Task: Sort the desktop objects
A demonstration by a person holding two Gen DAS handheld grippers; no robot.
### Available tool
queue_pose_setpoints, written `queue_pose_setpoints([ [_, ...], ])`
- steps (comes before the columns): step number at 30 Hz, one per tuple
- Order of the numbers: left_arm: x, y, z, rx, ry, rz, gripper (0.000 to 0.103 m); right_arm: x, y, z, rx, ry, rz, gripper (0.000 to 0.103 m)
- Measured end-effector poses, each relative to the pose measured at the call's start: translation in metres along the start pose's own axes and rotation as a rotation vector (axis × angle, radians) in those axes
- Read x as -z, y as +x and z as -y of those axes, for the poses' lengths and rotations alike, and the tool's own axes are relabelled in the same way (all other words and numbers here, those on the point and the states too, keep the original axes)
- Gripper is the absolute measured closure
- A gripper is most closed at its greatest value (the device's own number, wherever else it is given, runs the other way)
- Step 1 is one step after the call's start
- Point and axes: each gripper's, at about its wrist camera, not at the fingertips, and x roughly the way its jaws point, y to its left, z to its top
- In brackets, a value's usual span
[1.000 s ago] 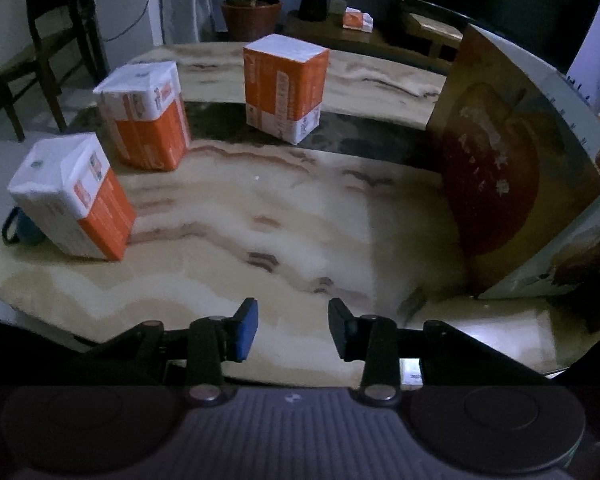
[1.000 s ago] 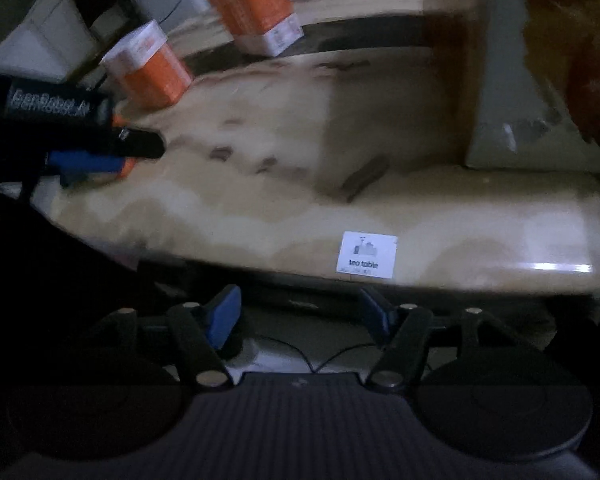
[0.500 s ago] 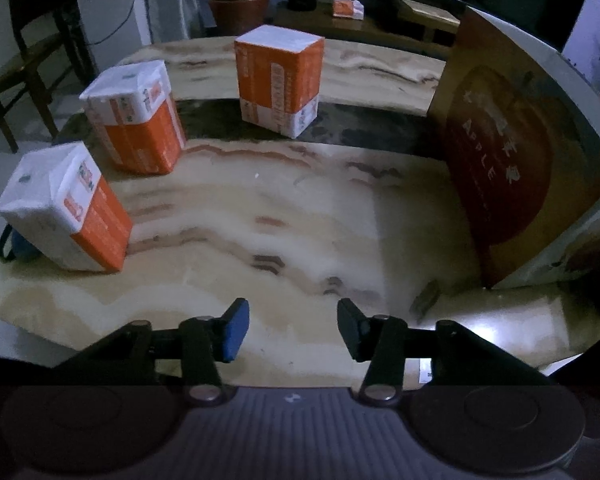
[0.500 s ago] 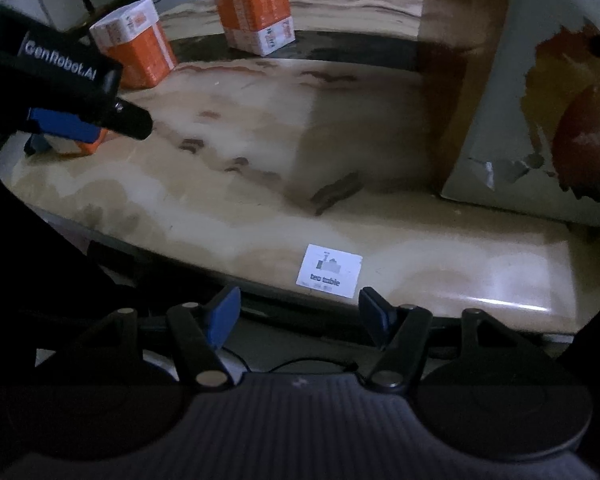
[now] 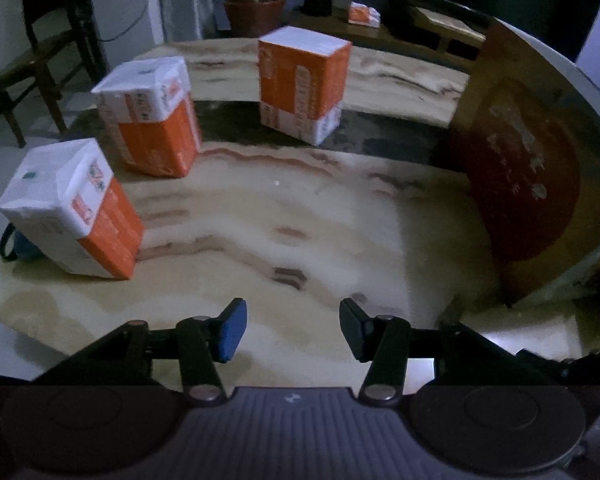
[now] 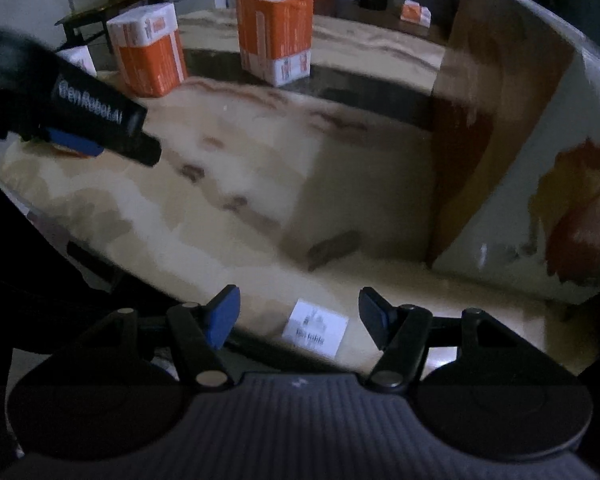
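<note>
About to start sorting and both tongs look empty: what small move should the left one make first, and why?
Probably ease the left tongs forward and leftward toward the nearest tissue pack. They are open, hold nothing, and hover over bare marble table at the near edge. That pack stands apart from the middle pack and far pack, so approach looks unobstructed. The right tongs are open too.

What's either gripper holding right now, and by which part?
Nothing. The left gripper and right gripper are both open with empty fingers; the three tissue packs stand untouched.
</note>
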Motion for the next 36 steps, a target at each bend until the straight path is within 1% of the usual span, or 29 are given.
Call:
queue_pose_setpoints([
  [2,-0.001,0.002,-0.005,-0.006,-0.022,-0.004,0.051,-0.010,-0.003,0.001,0.016,-0.023,0.019,0.035],
  [5,-0.001,0.008,-0.009,-0.008,-0.027,-0.032,0.051,-0.025,-0.005,0.004,0.032,-0.051,0.047,0.035],
  [9,-0.002,0.010,-0.012,0.001,-0.029,-0.031,0.051,-0.058,-0.008,0.009,0.056,-0.085,0.096,0.035],
  [10,-0.002,0.010,-0.012,0.003,-0.029,-0.029,0.053,-0.067,-0.006,0.011,0.058,-0.087,0.100,0.035],
  [11,-0.002,0.010,-0.012,0.008,-0.029,-0.028,0.058,-0.076,-0.003,0.013,0.059,-0.094,0.103,0.034],
  [12,-0.002,0.010,-0.013,0.015,-0.032,-0.030,0.059,-0.086,-0.001,0.013,0.054,-0.102,0.103,0.034],
  [13,-0.002,0.010,-0.014,0.024,-0.037,-0.030,0.061,-0.095,0.002,0.014,0.050,-0.111,0.103,0.030],
  [14,-0.003,0.011,-0.015,0.036,-0.044,-0.030,0.068,-0.105,0.004,0.015,0.045,-0.120,0.104,0.023],
  [15,-0.003,0.011,-0.015,0.046,-0.049,-0.031,0.072,-0.114,0.007,0.013,0.037,-0.131,0.110,0.019],
  [16,-0.004,0.012,-0.016,0.053,-0.055,-0.032,0.079,-0.124,0.009,0.011,0.029,-0.143,0.118,0.016],
  [17,-0.005,0.013,-0.016,0.057,-0.061,-0.034,0.084,-0.134,0.013,0.010,0.019,-0.159,0.136,0.016],
  [20,-0.008,0.016,-0.021,0.082,-0.089,-0.039,0.088,-0.163,0.028,0.003,-0.008,-0.229,0.175,0.016],
  [23,-0.010,0.017,-0.026,0.110,-0.112,-0.045,0.090,-0.197,0.044,-0.002,-0.027,-0.253,0.176,0.016],
  [26,-0.011,0.019,-0.032,0.117,-0.135,-0.058,0.090,-0.233,0.065,-0.005,-0.063,-0.254,0.143,0.014],
  [28,-0.013,0.020,-0.038,0.135,-0.165,-0.066,0.090,-0.256,0.080,-0.008,-0.080,-0.276,0.119,0.011],
  [31,-0.016,0.022,-0.045,0.161,-0.209,-0.069,0.090,-0.287,0.098,-0.012,-0.102,-0.303,0.087,0.011],
  [33,-0.019,0.023,-0.047,0.182,-0.227,-0.068,0.090,-0.303,0.112,-0.013,-0.154,-0.313,0.033,0.011],
  [35,-0.021,0.022,-0.048,0.197,-0.233,-0.062,0.090,-0.313,0.127,-0.018,-0.157,-0.351,-0.001,0.011],
  [36,-0.022,0.021,-0.049,0.204,-0.236,-0.059,0.090,-0.317,0.135,-0.021,-0.135,-0.381,-0.012,0.011],
])
